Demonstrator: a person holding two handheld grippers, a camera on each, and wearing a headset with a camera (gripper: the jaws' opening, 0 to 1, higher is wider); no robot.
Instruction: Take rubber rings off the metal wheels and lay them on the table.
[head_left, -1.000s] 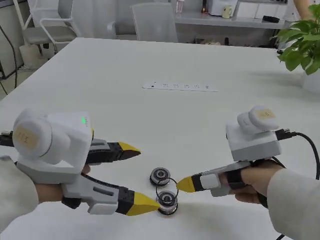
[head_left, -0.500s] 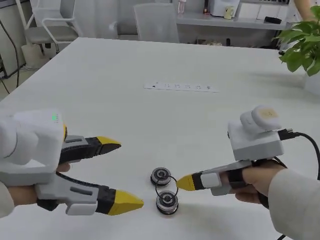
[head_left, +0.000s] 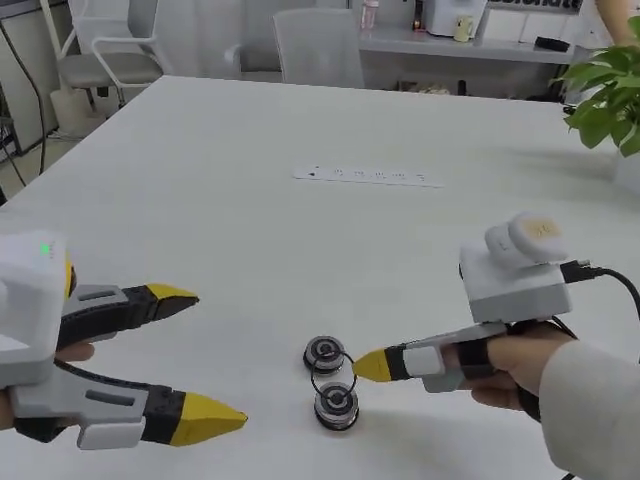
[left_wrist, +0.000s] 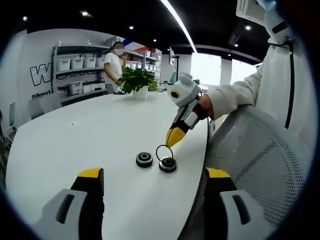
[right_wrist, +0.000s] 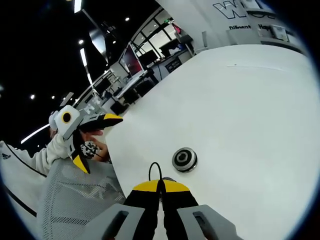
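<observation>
White-housed left tongs (head_left: 210, 357) and right tongs (head_left: 360, 366), yellow tips; black cable (head_left: 612, 280) lower right; white sleeve (head_left: 595, 400), possibly fleece.

— Where does the head view look from?
— Above the near edge of the white worktop (head_left: 300, 120), facing forward and down.
— And the gripper views?
— Low over it, facing each other. The left gripper view catches the right claw (left_wrist: 171, 141), the right gripper view the left claw (right_wrist: 100, 144). Both share the metal wheels (left_wrist: 144, 159).

The left gripper (head_left: 195, 355) sits low on the left, its jaws spread wide and its tips pointing right. The right gripper (head_left: 365, 366), held in the right hand (head_left: 505, 365), points left with its jaws pressed together on a thin rubber ring (head_left: 313, 376).
</observation>
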